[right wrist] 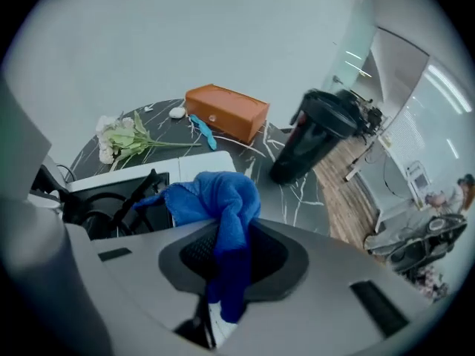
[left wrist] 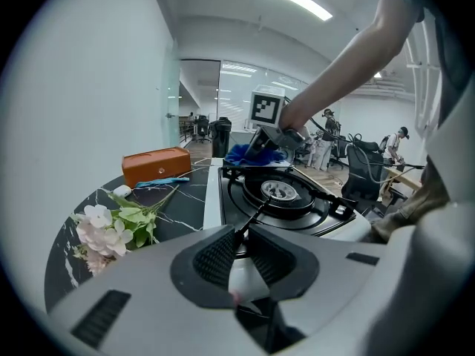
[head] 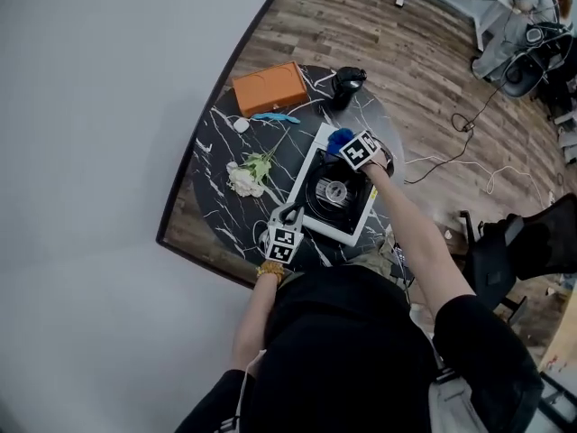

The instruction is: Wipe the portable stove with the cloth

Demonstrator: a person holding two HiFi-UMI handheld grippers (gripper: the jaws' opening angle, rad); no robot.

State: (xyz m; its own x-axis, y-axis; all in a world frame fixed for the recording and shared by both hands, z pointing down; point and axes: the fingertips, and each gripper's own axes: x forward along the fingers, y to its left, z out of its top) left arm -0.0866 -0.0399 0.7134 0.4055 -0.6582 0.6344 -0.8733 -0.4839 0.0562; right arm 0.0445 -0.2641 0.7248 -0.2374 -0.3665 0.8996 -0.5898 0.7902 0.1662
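The portable stove [head: 347,228], white with a black burner top, lies on the round black marble table [head: 212,152]. My right gripper [head: 344,148] is over the stove's far end, shut on a blue cloth [head: 340,137] that bunches out of its jaws [right wrist: 223,199] and rests on the stove's far corner [right wrist: 111,176]. My left gripper [head: 290,215] is at the stove's near left corner. Its jaws are closed on the stove's white edge [left wrist: 211,199], beside a black pan-support prong. From the left gripper view the cloth [left wrist: 245,154] and the right gripper [left wrist: 267,136] show beyond the burner [left wrist: 282,191].
An orange box [head: 269,87] and a thin blue tool [head: 273,117] lie at the table's far side, next to a black jug [head: 346,84]. A pale flower bunch [head: 248,174] lies left of the stove. A wall bounds the table's left; cables [head: 469,120] and chairs are on the floor to the right.
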